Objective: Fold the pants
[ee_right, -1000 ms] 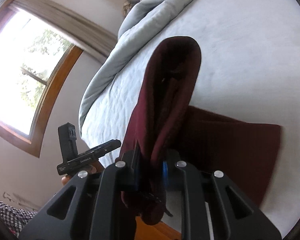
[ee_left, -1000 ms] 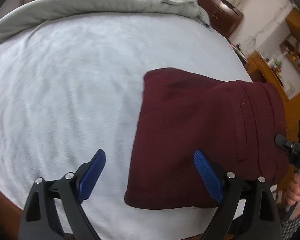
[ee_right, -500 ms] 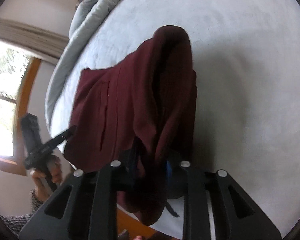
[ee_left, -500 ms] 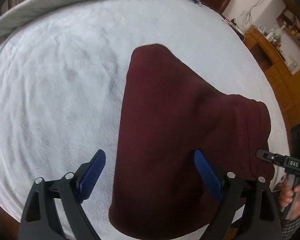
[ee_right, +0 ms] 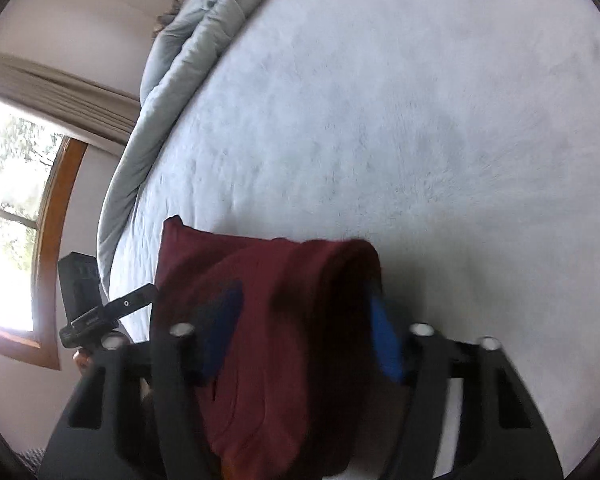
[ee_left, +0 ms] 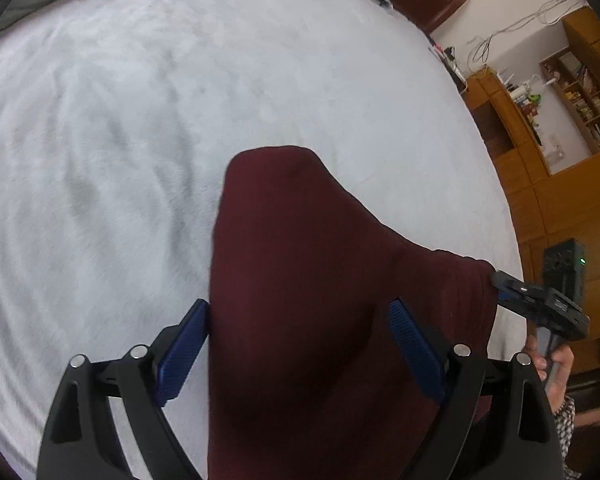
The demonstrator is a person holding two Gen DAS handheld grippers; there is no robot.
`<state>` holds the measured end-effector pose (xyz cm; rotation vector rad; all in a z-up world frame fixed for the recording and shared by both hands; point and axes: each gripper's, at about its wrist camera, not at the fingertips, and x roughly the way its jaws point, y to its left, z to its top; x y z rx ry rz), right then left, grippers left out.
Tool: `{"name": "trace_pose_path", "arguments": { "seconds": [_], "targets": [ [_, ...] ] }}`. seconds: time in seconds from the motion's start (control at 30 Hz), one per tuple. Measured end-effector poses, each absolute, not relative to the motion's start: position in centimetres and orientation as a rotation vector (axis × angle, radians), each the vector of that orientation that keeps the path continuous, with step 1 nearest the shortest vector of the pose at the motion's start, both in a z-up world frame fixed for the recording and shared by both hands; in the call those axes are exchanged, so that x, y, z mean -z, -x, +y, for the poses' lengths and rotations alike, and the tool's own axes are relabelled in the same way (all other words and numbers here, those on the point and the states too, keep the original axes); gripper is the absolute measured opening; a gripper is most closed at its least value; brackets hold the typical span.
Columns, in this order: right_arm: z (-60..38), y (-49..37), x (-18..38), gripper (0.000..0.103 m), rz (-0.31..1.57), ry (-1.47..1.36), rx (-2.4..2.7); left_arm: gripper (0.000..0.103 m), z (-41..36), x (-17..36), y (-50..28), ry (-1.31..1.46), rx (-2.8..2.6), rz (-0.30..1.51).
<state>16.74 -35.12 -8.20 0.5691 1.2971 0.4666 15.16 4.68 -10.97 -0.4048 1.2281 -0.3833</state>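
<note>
We judge the soft, limp maroon knit pants (ee_left: 300, 300), folded near the pale grey bed's (ee_left: 140, 120) edge, best pinched at corners, between our wide-open left tongs (ee_left: 298, 344) and opening, pad-free right tongs (ee_right: 300, 340).

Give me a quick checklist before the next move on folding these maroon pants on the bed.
1. Left gripper jaws wide apart: ok.
2. Maroon pants lie between the left pads, not pinched: ok.
3. Right gripper jaws are opening with cloth between them; full release: cannot tell.
4. Pants rest on the bed, not hanging off the near edge: cannot tell.
5. Fold edges line up: cannot tell, right view is blurred.
6. Grey duvet lies apart from the pants: ok.
</note>
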Motion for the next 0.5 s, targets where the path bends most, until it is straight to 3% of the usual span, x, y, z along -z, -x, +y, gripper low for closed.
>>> {"name": "trace_pose_path", "arguments": {
  "seconds": [0.03, 0.1, 0.17, 0.23, 0.37, 0.43, 0.5],
  "targets": [
    [-35.3, -17.2, 8.6, 0.019, 1.308, -0.608, -0.495, 0.090, 4.5, 11.5, -15.7, 0.405, 0.382, 1.247],
    [-34.9, -18.0, 8.1, 0.008, 1.283, -0.629, -0.526, 0.086, 4.5, 12.1, -16.2, 0.424, 0.381, 1.257],
    [-35.3, -18.2, 6.7, 0.007, 1.223, -0.612, -0.543, 0.075, 4.4, 12.5, -16.4, 0.406, 0.337, 1.269],
    [-36.0, -18.3, 7.1, 0.007, 1.245, -0.619, -0.491, 0.074, 4.1, 12.7, -16.2, 0.380, 0.328, 1.256],
    [-37.1, -17.6, 10.8, 0.008, 1.327, -0.626, -0.407, 0.073, 3.5, 13.4, -16.2, 0.367, 0.309, 1.274],
    [-37.3, -17.1, 10.0, 0.016, 1.297, -0.642, -0.414, 0.074, 3.7, 13.1, -16.1, 0.387, 0.311, 1.281],
    [-37.6, -16.1, 8.5, 0.033, 1.265, -0.630, -0.423, 0.074, 4.0, 12.3, -15.3, 0.398, 0.308, 1.284]
  ]
}}
